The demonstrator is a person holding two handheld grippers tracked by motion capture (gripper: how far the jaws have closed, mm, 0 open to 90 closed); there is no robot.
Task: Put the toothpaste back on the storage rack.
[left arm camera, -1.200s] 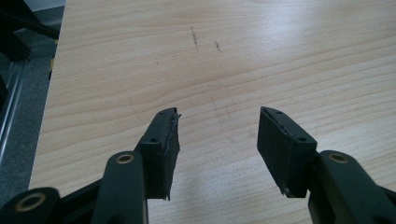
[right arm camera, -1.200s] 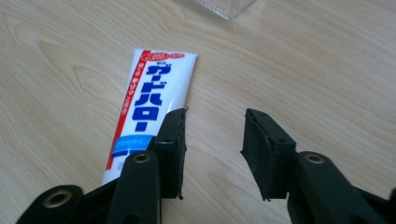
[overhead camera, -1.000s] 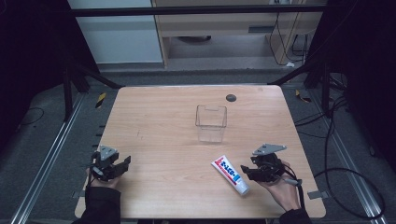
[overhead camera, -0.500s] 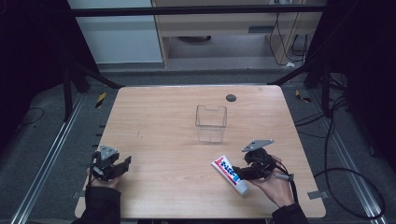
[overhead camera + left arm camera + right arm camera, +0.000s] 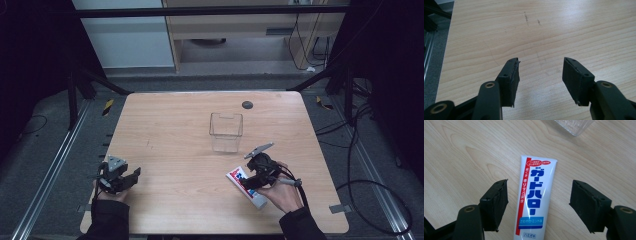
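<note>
A clear plastic cup (image 5: 226, 131) is standing on the wooden surface (image 5: 170, 130), with a small dark round spot (image 5: 247, 105) behind it. A flat white tube of toothpaste (image 5: 535, 200) is lying just in front of the cup. The right gripper (image 5: 544, 205) has moved in over the tube, its jaws wide apart on either side. Far left of the cup, the left gripper (image 5: 540, 75) is staying spread wide over bare wood.
</note>
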